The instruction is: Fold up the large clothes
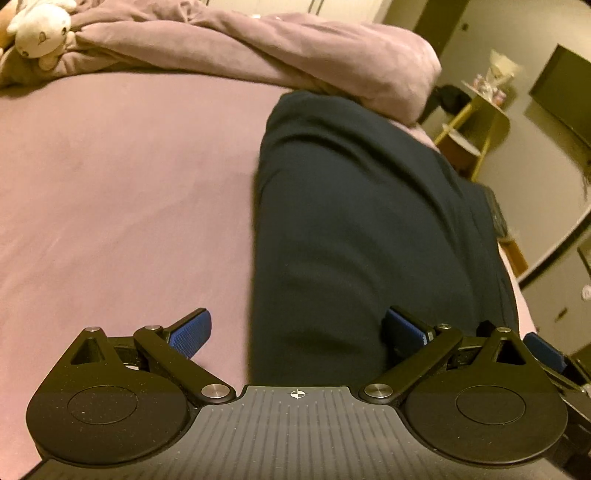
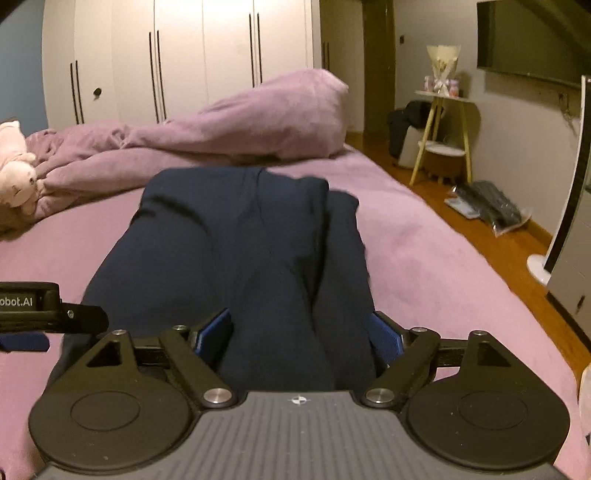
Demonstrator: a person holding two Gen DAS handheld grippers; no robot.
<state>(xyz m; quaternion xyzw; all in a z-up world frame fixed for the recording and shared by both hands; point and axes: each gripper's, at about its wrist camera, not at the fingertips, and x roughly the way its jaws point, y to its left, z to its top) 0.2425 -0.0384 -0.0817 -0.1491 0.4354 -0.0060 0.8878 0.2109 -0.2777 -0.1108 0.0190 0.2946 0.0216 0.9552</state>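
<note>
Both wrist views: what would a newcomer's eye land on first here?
A dark navy garment lies lengthwise on the purple bed sheet, reaching between the open fingers of the right gripper. Behind it sits a heaped purple duvet, with a plush toy at the far left.

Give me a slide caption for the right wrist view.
Right gripper open around a folded navy fabric garment on the mauve bedsheet.
</note>
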